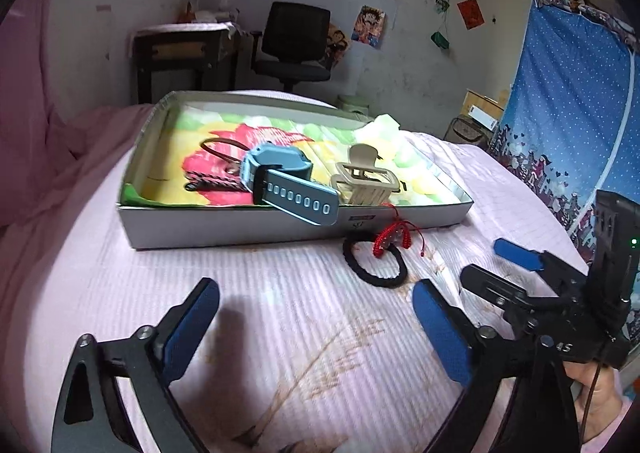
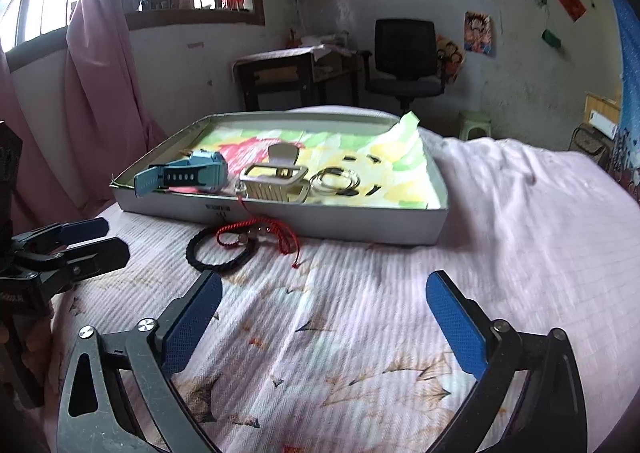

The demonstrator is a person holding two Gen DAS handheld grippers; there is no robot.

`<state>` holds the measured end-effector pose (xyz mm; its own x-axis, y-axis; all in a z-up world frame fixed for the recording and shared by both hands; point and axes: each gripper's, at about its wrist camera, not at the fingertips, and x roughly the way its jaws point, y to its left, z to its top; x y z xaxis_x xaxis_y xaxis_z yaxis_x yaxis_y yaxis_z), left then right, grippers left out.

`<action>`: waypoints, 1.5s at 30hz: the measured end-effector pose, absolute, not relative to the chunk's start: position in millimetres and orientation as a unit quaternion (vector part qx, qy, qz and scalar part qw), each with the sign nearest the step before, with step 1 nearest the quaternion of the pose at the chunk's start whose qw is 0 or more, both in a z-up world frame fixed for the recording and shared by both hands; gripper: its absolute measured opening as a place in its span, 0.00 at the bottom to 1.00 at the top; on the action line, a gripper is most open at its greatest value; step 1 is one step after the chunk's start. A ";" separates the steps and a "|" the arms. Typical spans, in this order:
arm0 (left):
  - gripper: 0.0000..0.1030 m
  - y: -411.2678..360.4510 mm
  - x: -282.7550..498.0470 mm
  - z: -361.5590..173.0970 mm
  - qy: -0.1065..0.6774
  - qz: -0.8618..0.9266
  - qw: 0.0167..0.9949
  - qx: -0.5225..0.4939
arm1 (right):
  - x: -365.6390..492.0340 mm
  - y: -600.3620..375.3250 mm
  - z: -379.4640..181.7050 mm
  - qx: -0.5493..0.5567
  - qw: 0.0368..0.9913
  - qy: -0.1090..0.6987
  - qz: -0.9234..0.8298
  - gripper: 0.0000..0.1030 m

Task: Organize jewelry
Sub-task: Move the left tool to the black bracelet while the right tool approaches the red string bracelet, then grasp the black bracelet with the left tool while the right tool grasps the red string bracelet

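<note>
A shallow cardboard box [image 1: 248, 227] [image 2: 360, 227] lined with colourful paper sits on the pink bed. In it lie a blue watch [image 1: 280, 177] [image 2: 184, 173], a beige hair claw [image 1: 366, 181] [image 2: 276, 179], a brown strap [image 1: 218, 149] and clear rings [image 2: 334, 179]. In front of the box, on the bed, a red cord bracelet [image 1: 390, 237] [image 2: 256, 231] lies across a black braided band [image 1: 374, 265] [image 2: 218, 253]. My left gripper [image 1: 316, 309] is open and empty, near the bed's front. My right gripper [image 2: 324, 301] is open and empty; it also shows in the left wrist view [image 1: 504, 265].
The pink bedspread [image 2: 500, 213] spreads around the box. A pink curtain [image 2: 92, 85] hangs at the left. A desk [image 2: 288, 73] and black office chair [image 2: 404, 57] stand by the far wall. A blue dotted cloth [image 1: 568, 101] hangs at the right.
</note>
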<state>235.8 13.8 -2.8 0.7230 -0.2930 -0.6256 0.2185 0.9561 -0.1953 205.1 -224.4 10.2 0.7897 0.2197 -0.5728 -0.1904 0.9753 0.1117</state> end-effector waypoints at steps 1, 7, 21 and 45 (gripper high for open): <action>0.86 11.7 239.4 -3.8 0.350 -0.140 0.925 -0.055 | 208.5 -224.9 8.1 0.028 0.942 0.314 0.113 0.86; 0.62 0.7 253.2 -8.6 0.367 -0.160 0.914 -0.058 | 222.0 -223.4 0.0 0.031 0.933 0.337 0.123 0.60; 0.32 -8.6 277.7 -22.1 0.407 -0.178 0.892 -0.085 | 254.6 -196.4 -0.4 -0.002 0.924 0.346 0.164 0.28; 0.06 -6.2 280.1 -29.7 0.399 -0.197 0.889 -0.106 | 250.8 -185.6 -11.3 -0.017 0.924 0.343 0.170 0.02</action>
<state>280.1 -6.2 -29.7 0.6031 -0.4358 -0.6681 0.2657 0.8995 -0.3469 250.8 -185.6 -11.3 0.7063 0.3028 -0.6399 -0.3266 0.9413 0.0849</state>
